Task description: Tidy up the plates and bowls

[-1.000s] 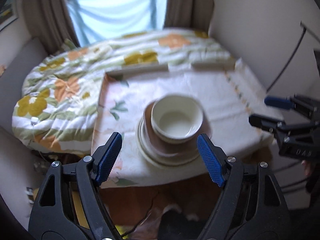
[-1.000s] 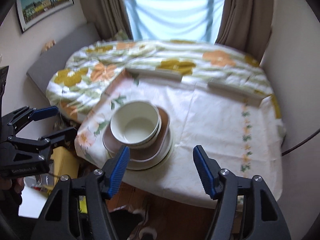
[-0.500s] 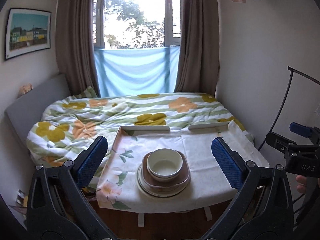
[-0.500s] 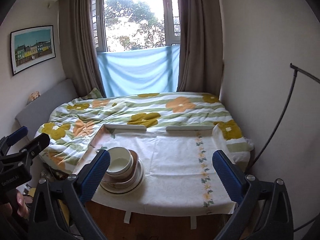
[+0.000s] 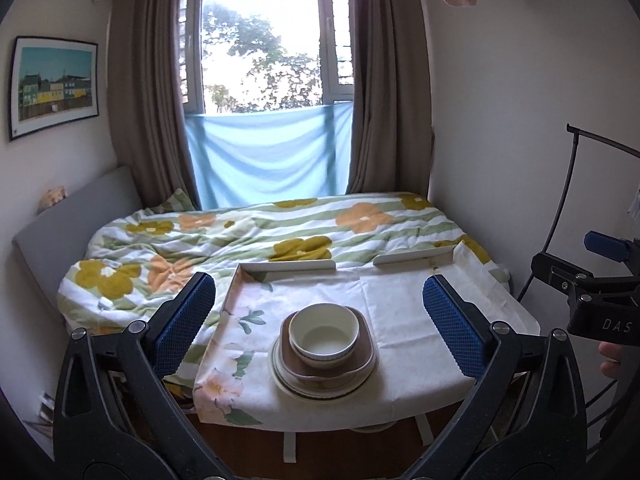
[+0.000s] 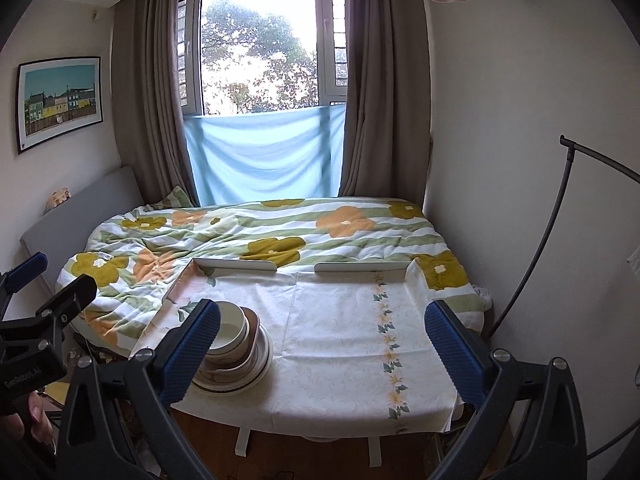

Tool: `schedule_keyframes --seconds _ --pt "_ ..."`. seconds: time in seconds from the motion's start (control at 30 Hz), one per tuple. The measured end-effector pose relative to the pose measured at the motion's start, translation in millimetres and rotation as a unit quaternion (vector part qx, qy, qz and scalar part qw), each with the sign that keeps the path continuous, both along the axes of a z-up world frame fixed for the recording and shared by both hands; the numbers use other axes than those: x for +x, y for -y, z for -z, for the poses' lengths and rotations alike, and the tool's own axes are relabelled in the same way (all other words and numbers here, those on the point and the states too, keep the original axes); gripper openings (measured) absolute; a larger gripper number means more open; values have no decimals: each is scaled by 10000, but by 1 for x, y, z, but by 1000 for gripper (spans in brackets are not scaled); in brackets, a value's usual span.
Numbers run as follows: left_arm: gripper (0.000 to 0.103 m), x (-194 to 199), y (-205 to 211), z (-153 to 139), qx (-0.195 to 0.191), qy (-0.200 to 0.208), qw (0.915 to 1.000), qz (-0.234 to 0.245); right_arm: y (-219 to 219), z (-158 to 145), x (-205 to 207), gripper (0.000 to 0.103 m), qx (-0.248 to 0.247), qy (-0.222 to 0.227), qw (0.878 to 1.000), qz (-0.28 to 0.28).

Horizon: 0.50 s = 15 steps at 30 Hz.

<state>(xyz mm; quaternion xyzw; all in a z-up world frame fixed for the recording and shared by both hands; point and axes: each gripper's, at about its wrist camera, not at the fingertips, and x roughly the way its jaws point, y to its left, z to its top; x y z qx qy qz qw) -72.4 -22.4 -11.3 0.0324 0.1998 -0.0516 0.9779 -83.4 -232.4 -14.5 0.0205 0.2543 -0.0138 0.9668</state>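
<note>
Left gripper (image 5: pixel 318 318) and right gripper (image 6: pixel 322 342): jaws just opened to full spread, nothing between them, both held clear of the table (image 5: pixel 400 300), apparently done with the stack. Stack, near the table's front edge toward its left corner: bowl (image 5: pixel 324 334) nested in brown square plate (image 5: pixel 366 354) on round plates (image 5: pixel 288 384), largest lowest, presumably for stability. Beyond the far edge: flowered bed (image 5: pixel 280 236).

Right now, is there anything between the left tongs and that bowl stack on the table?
Nothing visible. The left tongs stand open and empty, back from the table's near edge, and the bowl sits on top of the stacked plates with only bare tablecloth around it.
</note>
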Motion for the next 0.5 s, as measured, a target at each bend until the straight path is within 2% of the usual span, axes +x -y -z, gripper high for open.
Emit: schedule_keyframes --seconds 0.5 --pt "103 -1 5 1 -17 24 10000 45 3 -2 0 102 -54 59 9999 83"
